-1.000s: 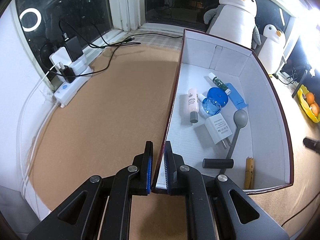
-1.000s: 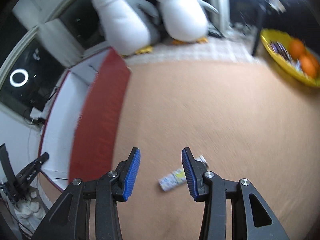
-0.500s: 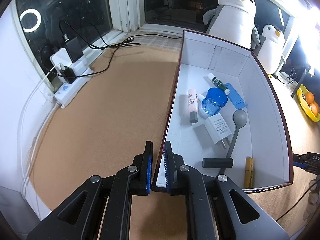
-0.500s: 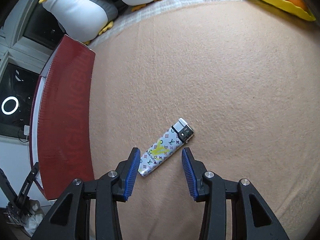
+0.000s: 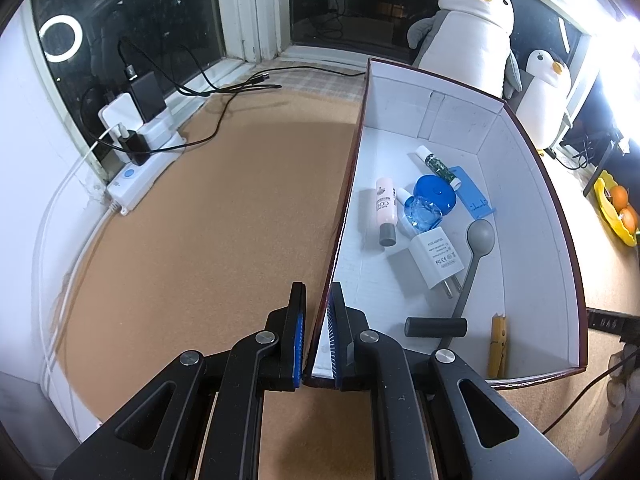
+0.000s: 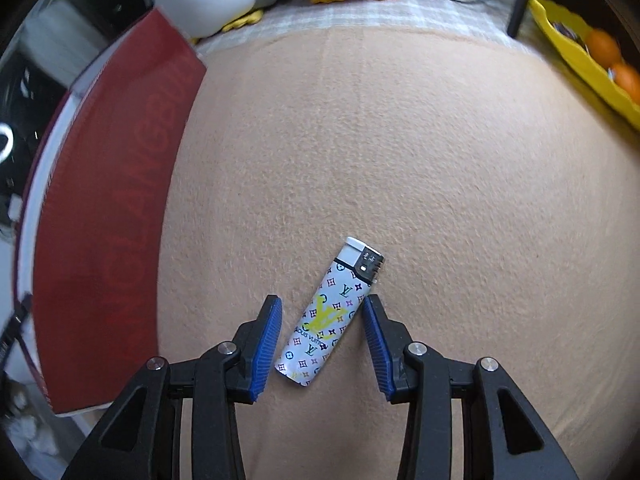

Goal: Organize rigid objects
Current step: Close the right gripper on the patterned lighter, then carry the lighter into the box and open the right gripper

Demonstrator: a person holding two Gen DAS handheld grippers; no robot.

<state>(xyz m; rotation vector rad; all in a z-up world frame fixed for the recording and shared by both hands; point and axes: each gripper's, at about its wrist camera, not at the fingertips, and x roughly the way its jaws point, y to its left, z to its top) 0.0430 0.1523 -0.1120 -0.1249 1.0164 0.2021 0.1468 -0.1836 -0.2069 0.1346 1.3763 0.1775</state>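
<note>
My left gripper is shut on the near left wall of a white-lined, dark red box. Inside lie a white charger, a grey spoon, a pink tube, a blue bottle, a yellow clothespin and other small items. My right gripper is open. Its fingers straddle a white patterned lighter lying on the tan table mat. The box's red outer wall stands left of it.
A power strip with chargers and cables sits at the far left by the window. Two plush penguins stand behind the box. A yellow fruit bowl sits at the far right.
My right gripper has moved down and forward over the lighter, which now lies between its open fingers. My left gripper has stayed clamped on the box wall.
</note>
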